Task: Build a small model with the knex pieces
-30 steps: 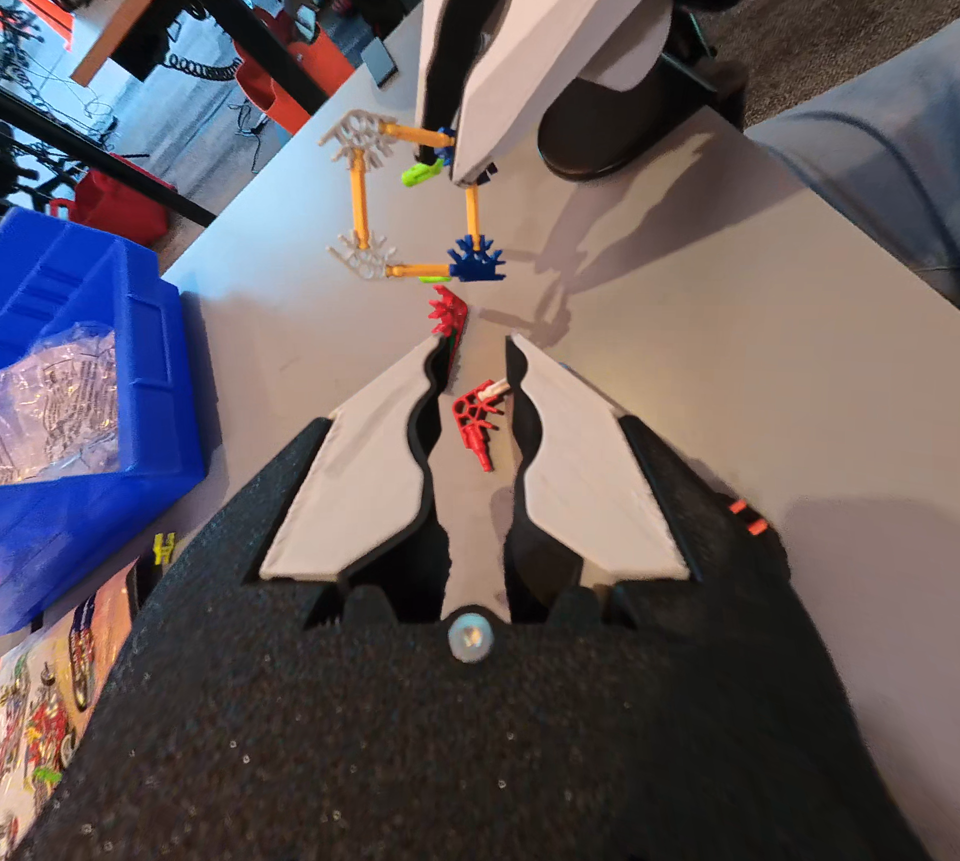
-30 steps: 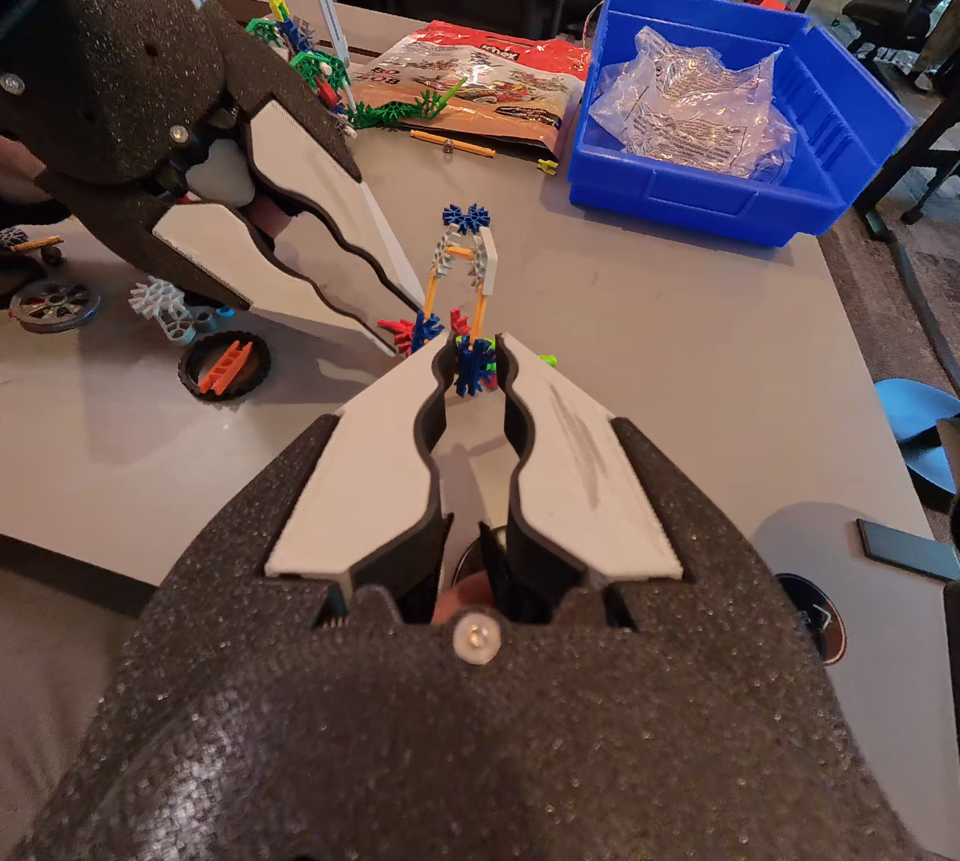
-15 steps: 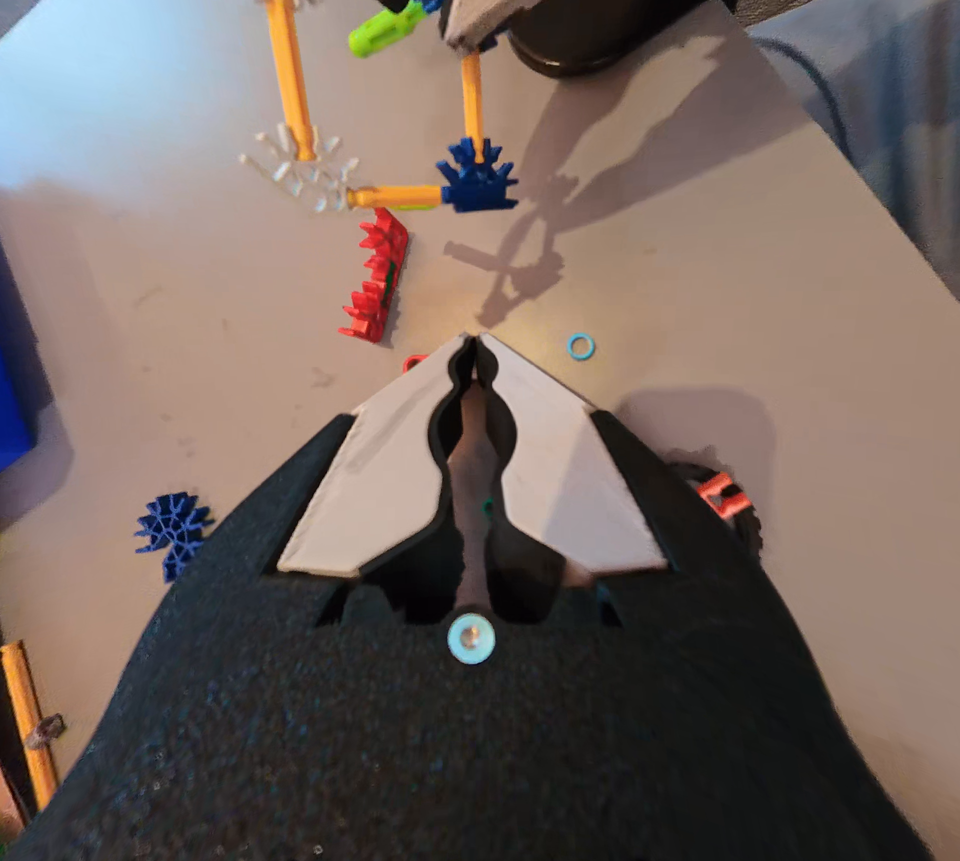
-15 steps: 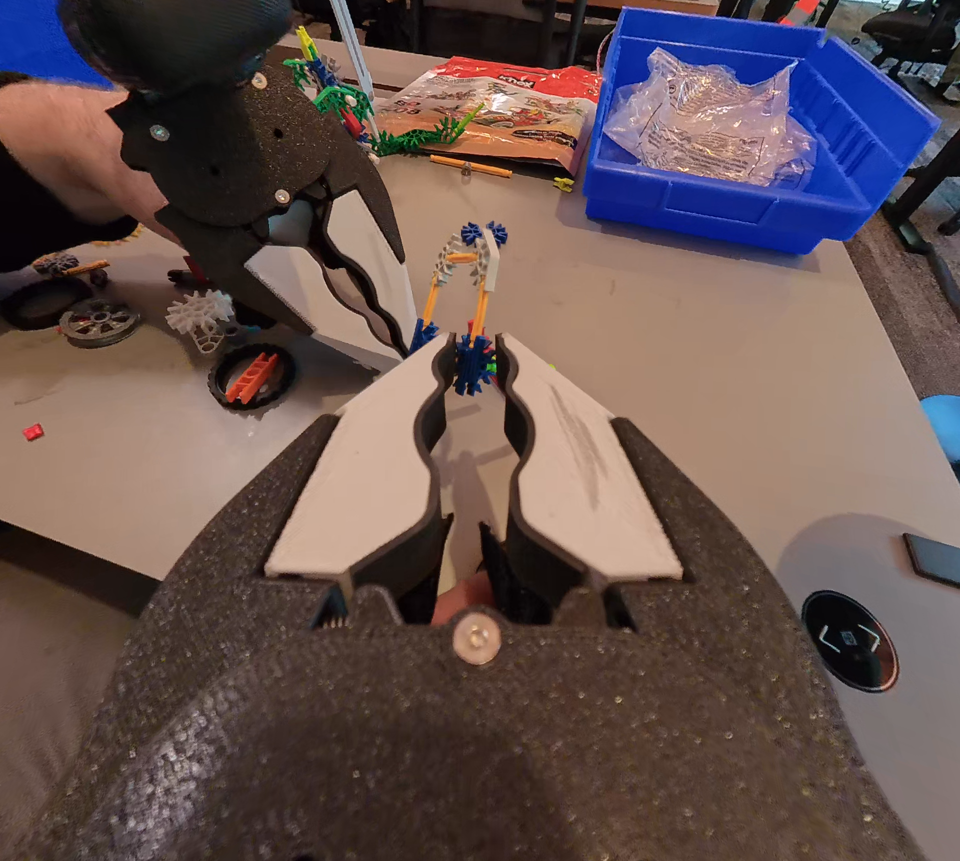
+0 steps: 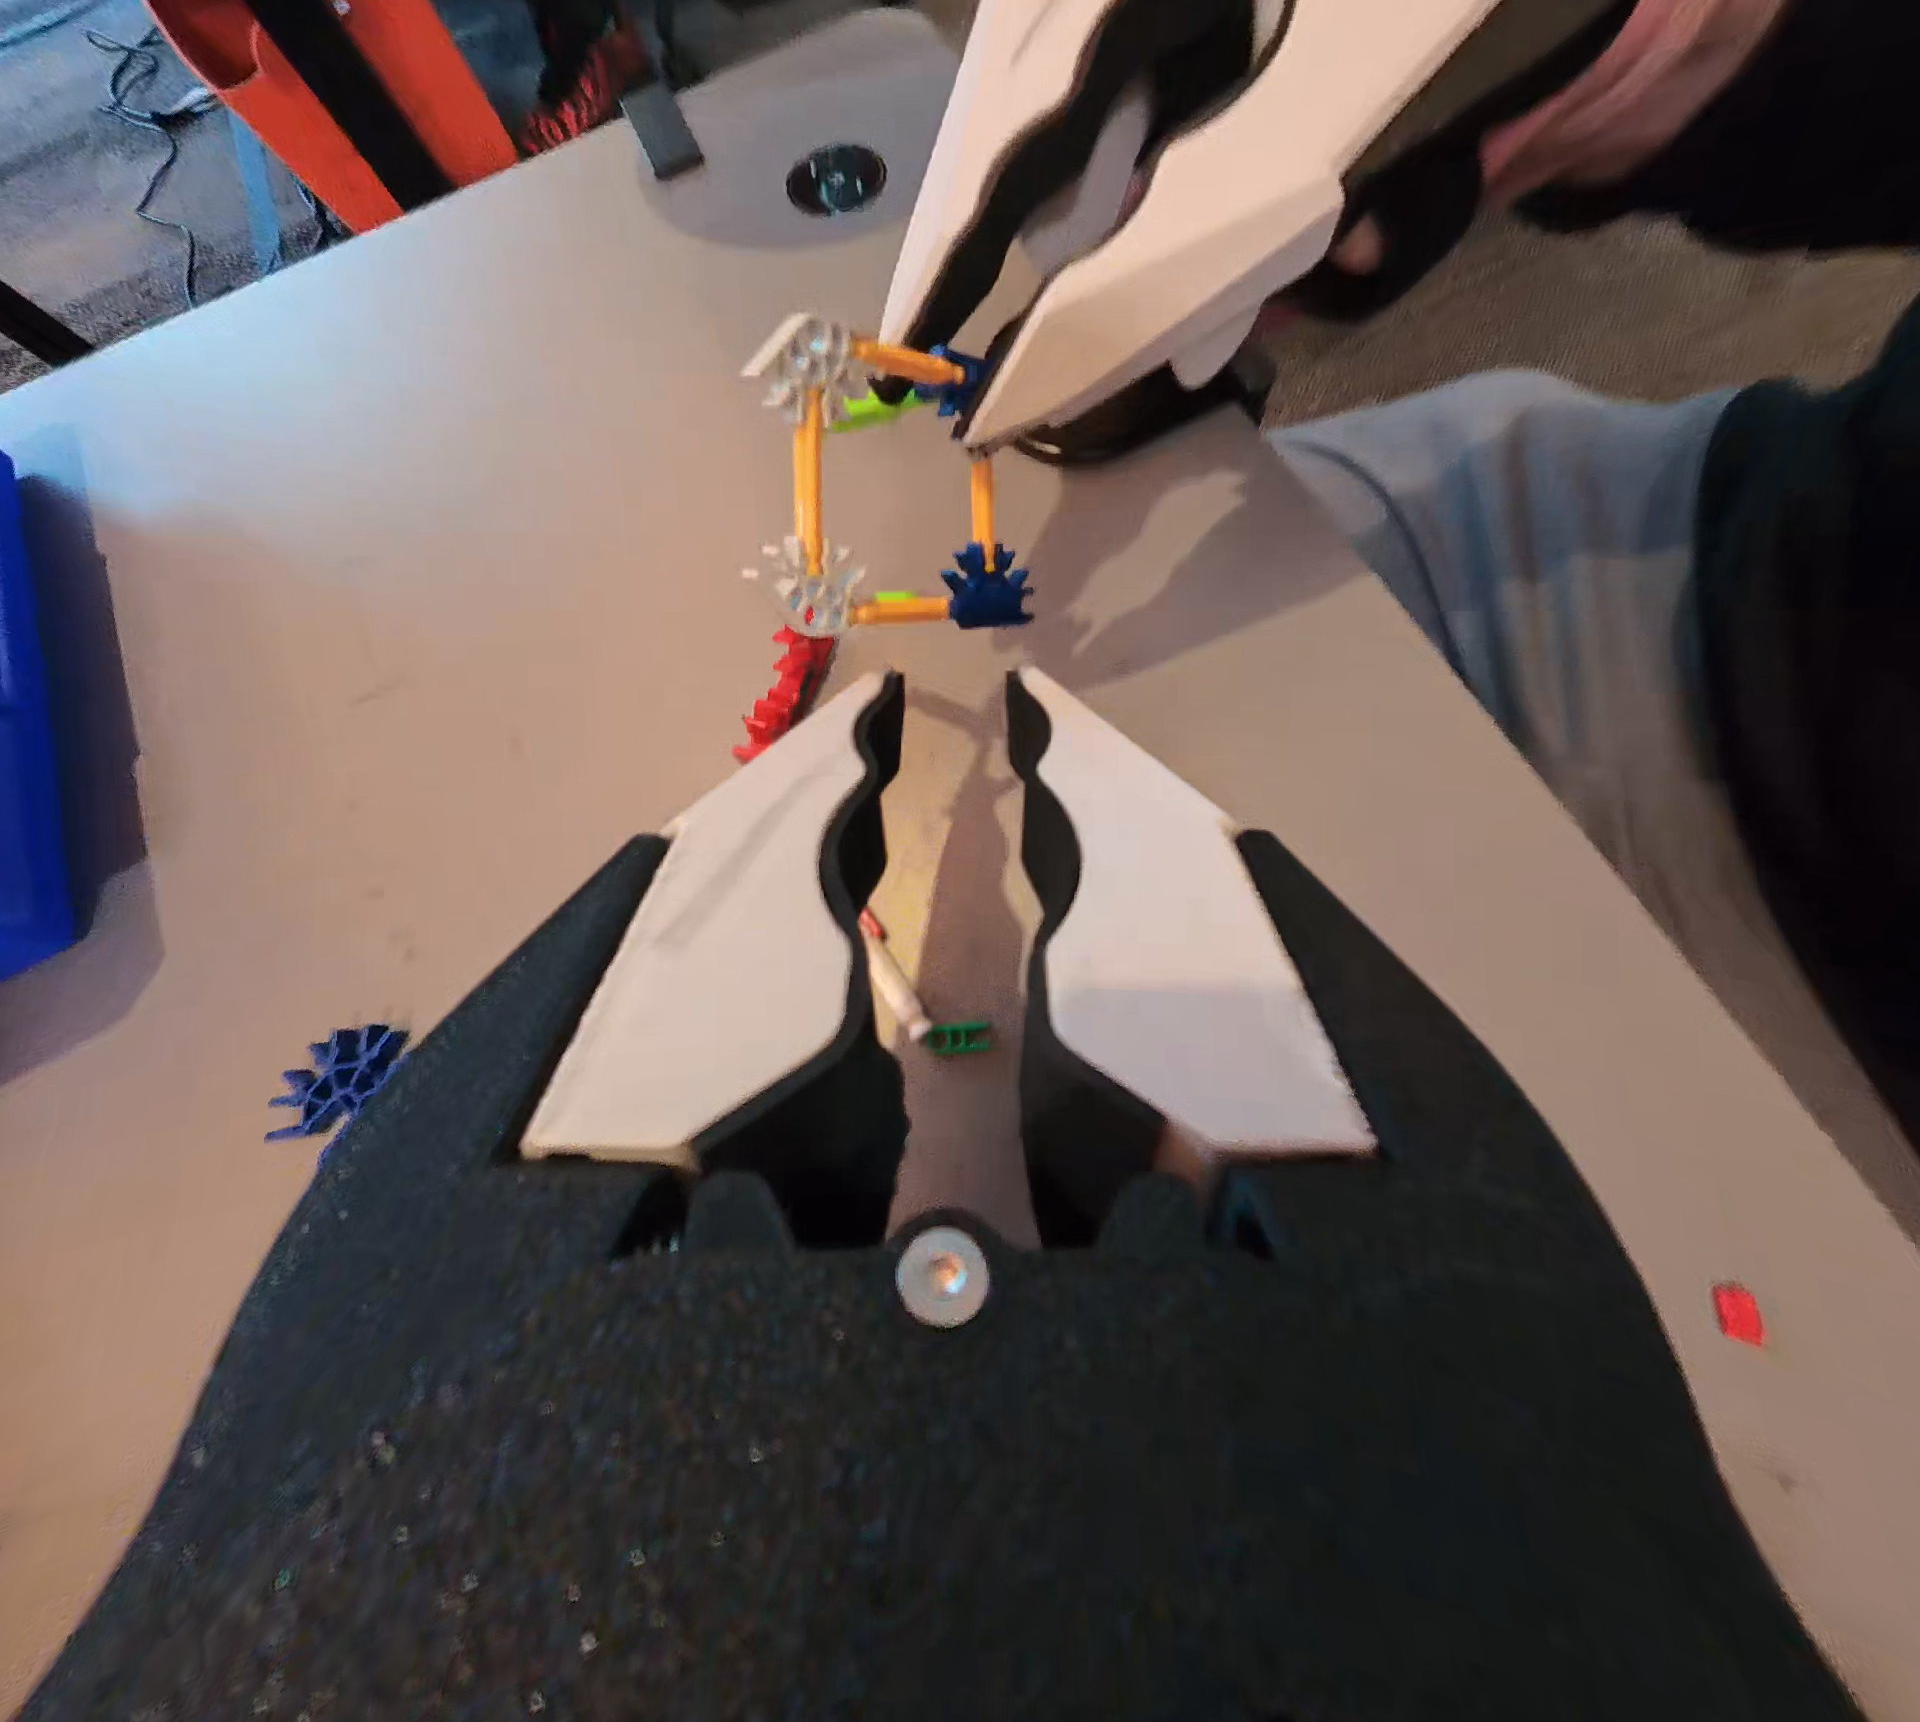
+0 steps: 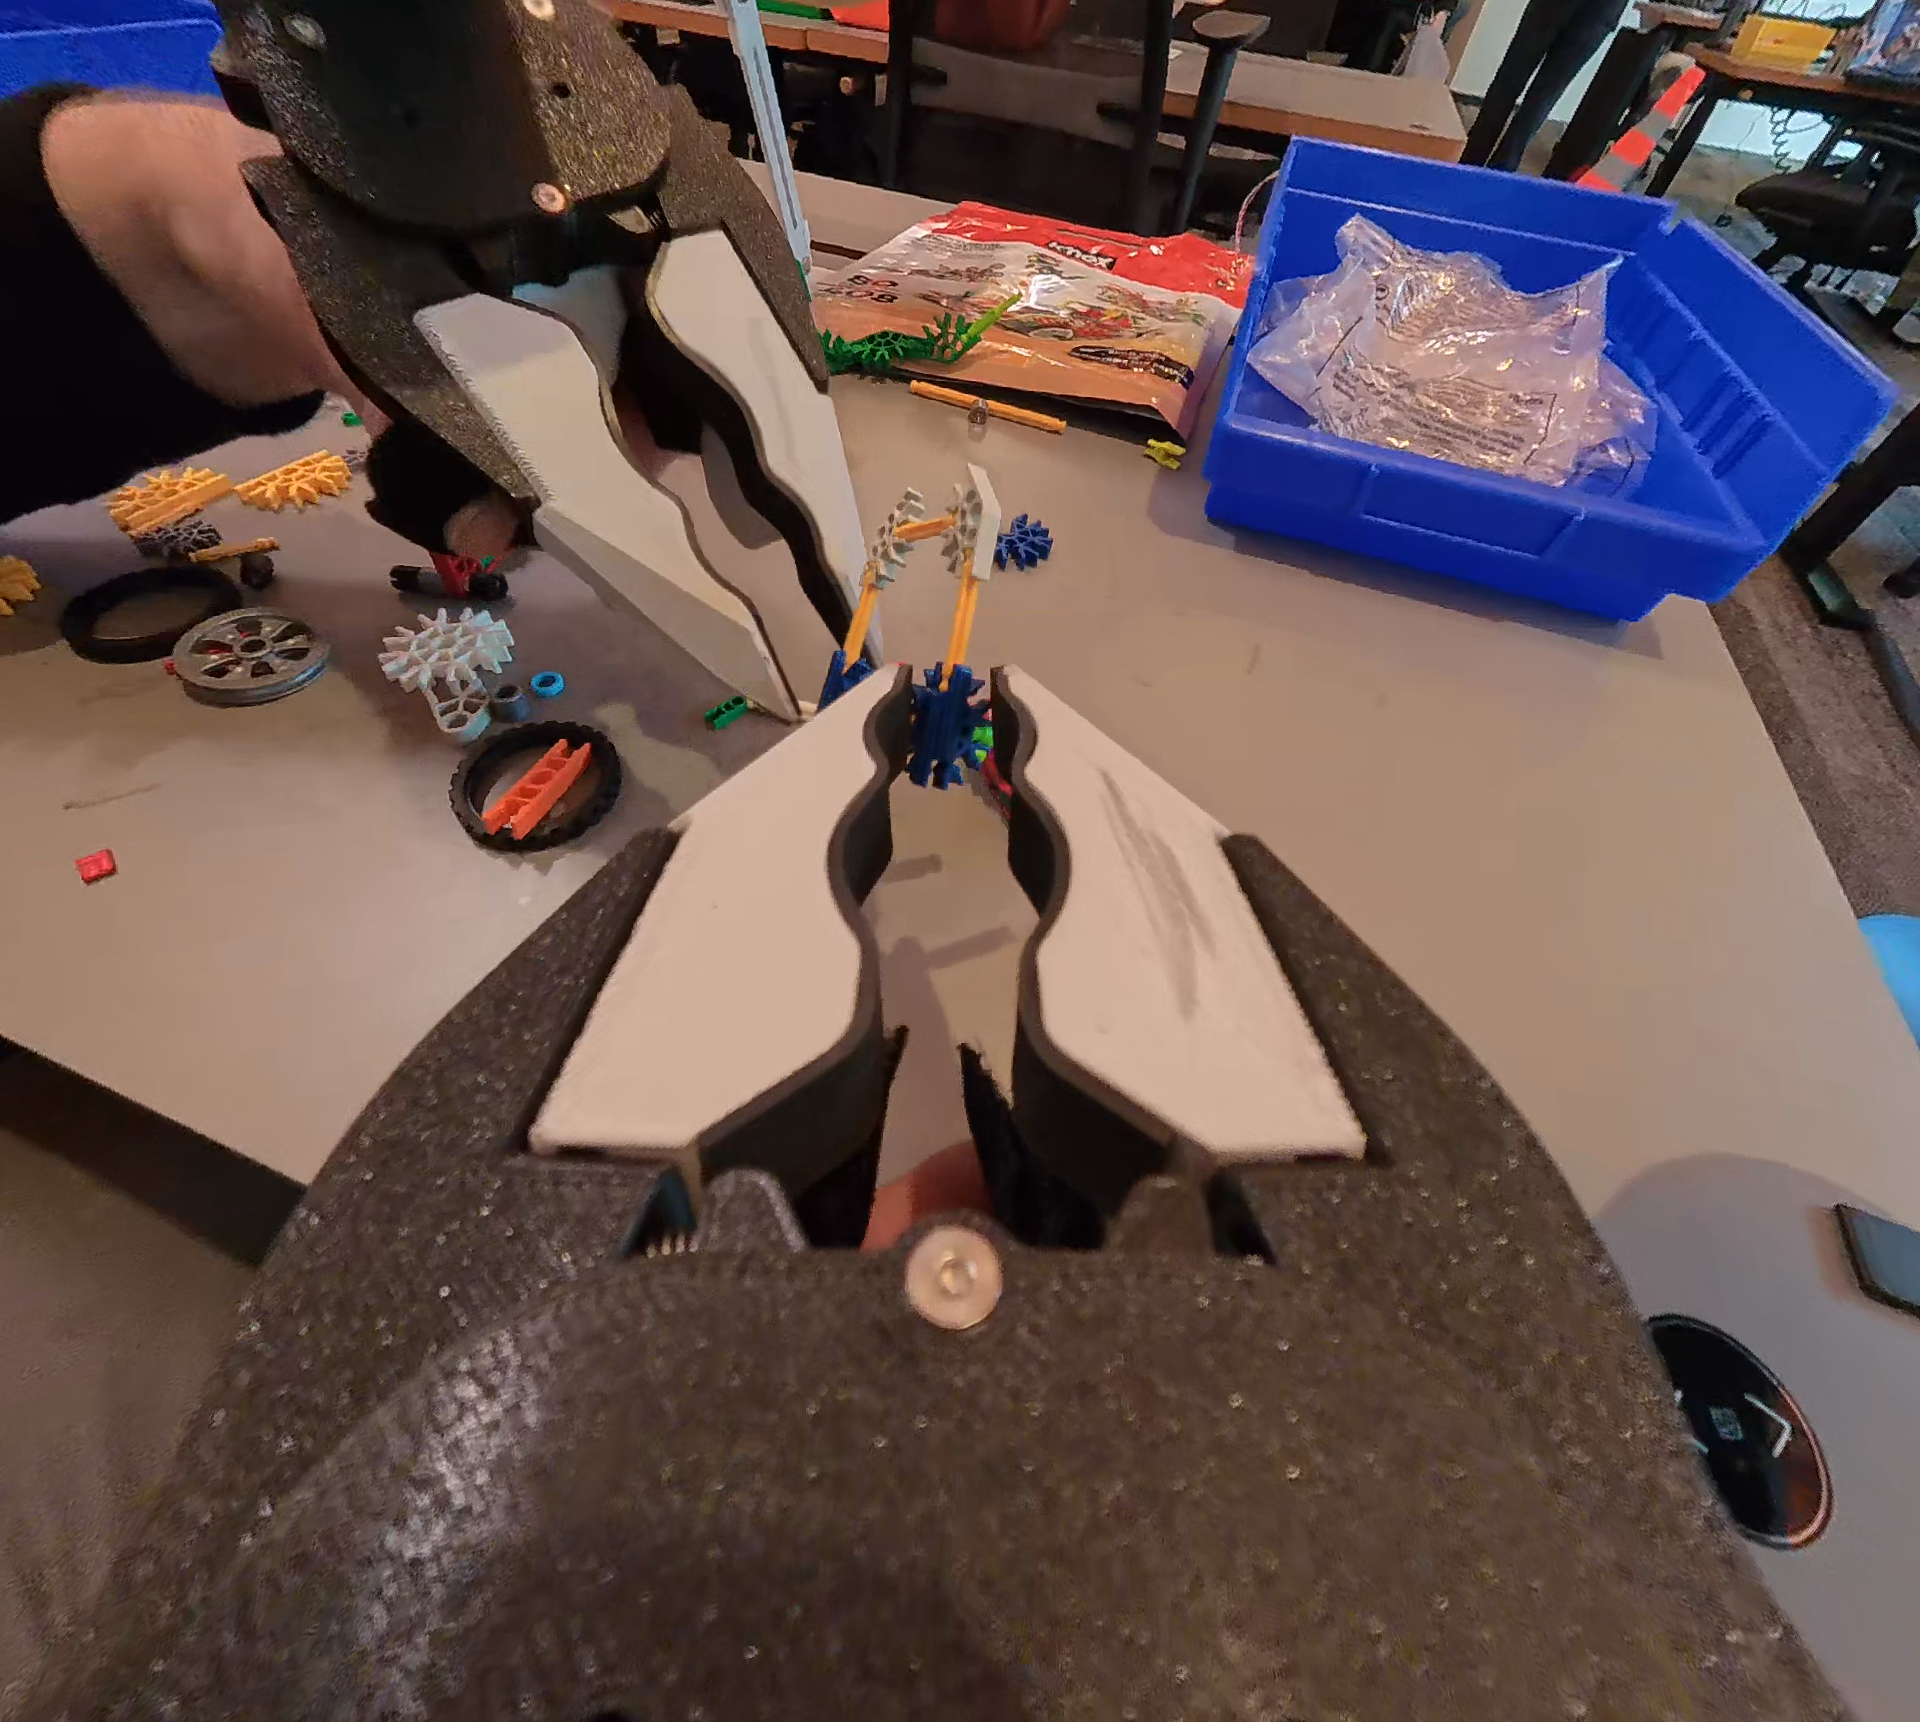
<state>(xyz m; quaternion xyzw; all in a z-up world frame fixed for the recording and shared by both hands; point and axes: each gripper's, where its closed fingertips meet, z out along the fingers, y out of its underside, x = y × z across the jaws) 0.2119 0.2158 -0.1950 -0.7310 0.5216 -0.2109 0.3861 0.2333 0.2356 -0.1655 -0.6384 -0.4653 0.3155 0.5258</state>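
On the grey tabletop (image 5: 416, 529) in your left wrist view, your left gripper (image 5: 951, 685) stood open and empty, its tips just short of the square frame of orange rods joined by white and blue snowflake connectors (image 5: 883, 488); a red toothed piece (image 5: 784, 685) lay beside its left finger, and a small white rod (image 5: 891, 986) and green clip (image 5: 958, 1036) lay on the table between the fingers. Your right gripper (image 5: 961, 394) was clamped on the frame's far blue corner. From your right wrist view, that gripper (image 6: 945, 706) pinched the blue snowflake connector (image 6: 943, 727), holding the frame (image 6: 925, 571) upright. Four corners were joined; loose wheels, a black tyre (image 6: 535, 789) and yellow connectors (image 6: 229, 488) were unused. A blue bin (image 6: 1507, 509) held a clear bag; the printed bag (image 6: 1039, 322) and the gripper's tag carried writing.
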